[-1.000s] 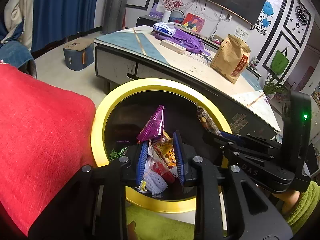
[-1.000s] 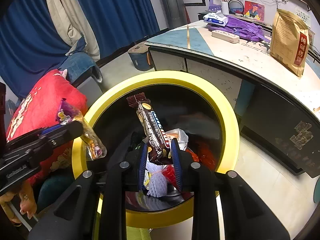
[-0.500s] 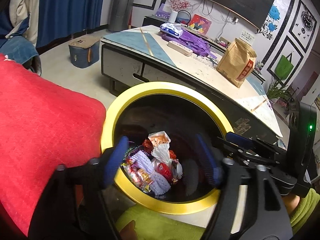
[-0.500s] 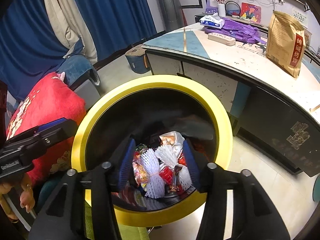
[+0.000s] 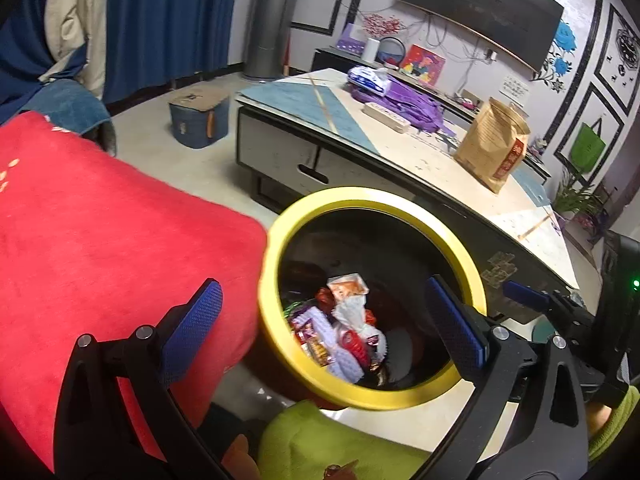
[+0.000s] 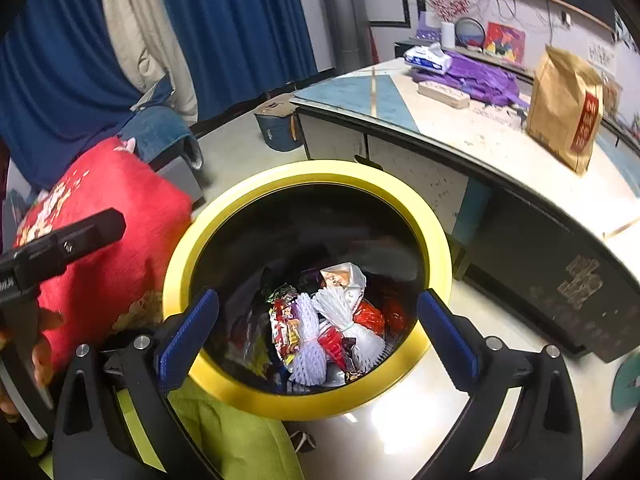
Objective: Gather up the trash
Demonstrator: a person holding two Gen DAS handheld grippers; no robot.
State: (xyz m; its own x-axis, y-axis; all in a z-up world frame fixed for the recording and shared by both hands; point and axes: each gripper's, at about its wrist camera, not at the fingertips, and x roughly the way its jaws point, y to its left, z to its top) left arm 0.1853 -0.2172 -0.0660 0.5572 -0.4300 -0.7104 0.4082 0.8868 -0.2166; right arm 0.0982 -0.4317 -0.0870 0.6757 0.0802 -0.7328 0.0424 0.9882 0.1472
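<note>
A round bin with a yellow rim (image 5: 372, 196) (image 6: 312, 170) and black inside stands below both grippers. Snack wrappers and white foam nets (image 5: 344, 328) (image 6: 328, 320) lie heaped at its bottom. My left gripper (image 5: 324, 328) hovers above the bin's left side, its jaws opening wide with nothing between the blue pads (image 5: 192, 332). My right gripper (image 6: 318, 332) hangs over the bin's near edge, its jaws also opening, and no wrapper touches its pads (image 6: 448, 336). In the left wrist view the right gripper's finger (image 5: 520, 294) shows at the right.
A red cushion (image 5: 100, 240) (image 6: 108, 220) presses against the bin's left side. Behind the bin runs a low table (image 5: 400, 152) with a brown paper bag (image 5: 492, 144) and a purple bag (image 5: 408, 100). A blue box (image 5: 198, 120) sits on the floor. Green clothing (image 6: 224, 432) lies nearest.
Both grippers let go of the wrappers they held, which now lie in the bin. Their jaws went from shut to wide apart, and both pulled up and back from the bin.
</note>
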